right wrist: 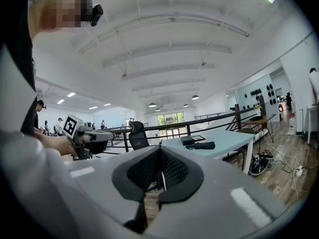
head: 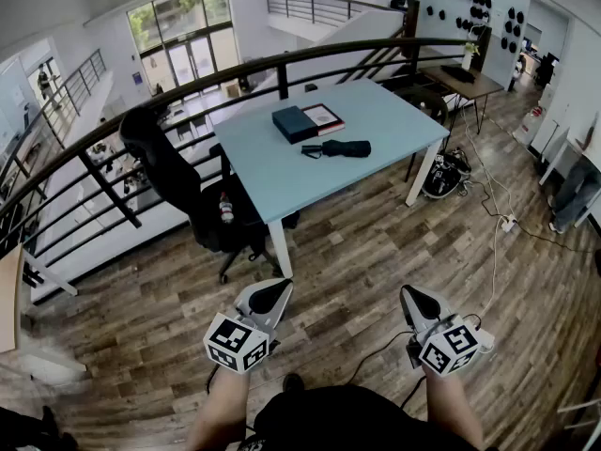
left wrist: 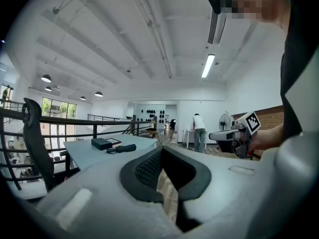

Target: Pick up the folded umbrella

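The folded black umbrella (head: 343,147) lies on a light blue table (head: 376,111), to the right of a black box (head: 294,123) and a framed card (head: 324,116). Both grippers hang low in front of the person, well short of the table over the wood floor. My left gripper (head: 275,292) is shut with nothing in it, and my right gripper (head: 414,298) is shut and empty too. In the left gripper view the umbrella (left wrist: 124,148) lies far beyond the closed left gripper (left wrist: 162,152). The right gripper view shows the umbrella (right wrist: 202,145) beyond the closed right gripper (right wrist: 159,152).
A black office chair (head: 178,181) stands at the table's left corner, against a curved black railing (head: 141,111). A bag (head: 441,175) and cables with a power strip (head: 507,222) lie on the floor to the right. A person (head: 573,191) stands at the right edge.
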`<act>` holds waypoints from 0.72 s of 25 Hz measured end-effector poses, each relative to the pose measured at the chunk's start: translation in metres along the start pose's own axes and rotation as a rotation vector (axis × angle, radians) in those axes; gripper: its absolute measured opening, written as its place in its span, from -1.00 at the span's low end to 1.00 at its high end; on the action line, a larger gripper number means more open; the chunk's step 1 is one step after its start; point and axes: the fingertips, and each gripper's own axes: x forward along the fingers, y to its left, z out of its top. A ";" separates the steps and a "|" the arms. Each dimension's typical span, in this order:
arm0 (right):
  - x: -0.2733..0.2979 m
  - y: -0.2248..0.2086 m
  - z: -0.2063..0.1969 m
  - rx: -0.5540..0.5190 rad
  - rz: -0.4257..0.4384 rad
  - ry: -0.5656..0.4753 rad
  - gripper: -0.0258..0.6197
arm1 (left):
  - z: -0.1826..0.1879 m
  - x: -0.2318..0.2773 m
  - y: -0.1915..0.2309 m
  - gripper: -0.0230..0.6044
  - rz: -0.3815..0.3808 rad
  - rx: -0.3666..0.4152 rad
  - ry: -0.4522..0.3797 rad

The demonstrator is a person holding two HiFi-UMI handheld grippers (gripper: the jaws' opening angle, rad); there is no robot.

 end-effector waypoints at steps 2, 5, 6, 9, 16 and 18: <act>0.003 0.001 -0.003 0.002 0.007 0.001 -0.92 | -0.004 0.002 0.004 -0.90 0.003 -0.009 0.018; 0.008 0.005 -0.005 0.012 0.018 0.002 -0.92 | -0.006 0.002 0.005 -0.90 -0.009 -0.008 0.028; 0.010 0.008 -0.005 0.014 0.023 0.003 -0.92 | -0.005 0.002 0.005 -0.90 -0.015 -0.005 0.025; 0.015 0.016 -0.006 0.013 0.033 0.008 -0.92 | 0.000 -0.004 0.007 -0.90 -0.025 -0.013 -0.005; 0.037 0.033 -0.018 0.074 0.023 0.029 -0.92 | -0.009 -0.030 0.041 -0.90 0.009 -0.043 -0.026; 0.050 0.045 -0.017 0.096 0.042 0.025 -0.92 | -0.012 -0.039 0.050 -0.90 0.006 -0.046 -0.025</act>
